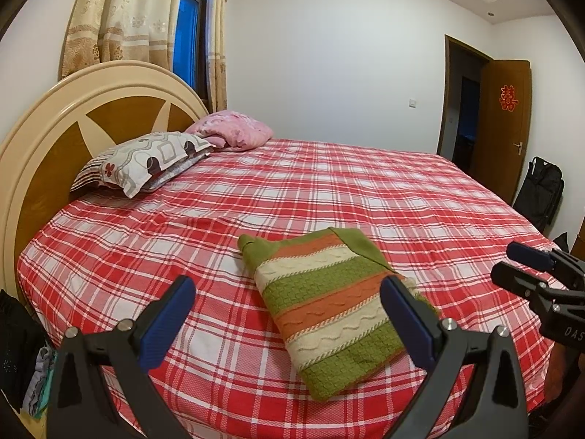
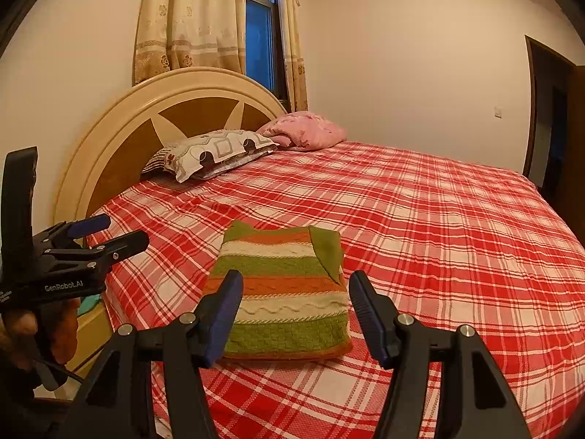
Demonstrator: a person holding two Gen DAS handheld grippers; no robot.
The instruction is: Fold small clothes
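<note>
The folded green, orange and cream knitted sweater (image 2: 285,292) looks rough (cable-textured); under it, the red checked cotton bedsheet (image 2: 438,226) is matt.

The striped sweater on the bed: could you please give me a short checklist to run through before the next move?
1. Striped sweater folded into a compact rectangle: ok.
2. Sweater lying flat on the plaid bedsheet: ok.
3. Left gripper open and holding nothing: ok.
4. Right gripper open and holding nothing: ok.
5. More clothes waiting to be folded: cannot tell; none show on the bed.
6. Pillow well apart from the sweater: ok.
</note>
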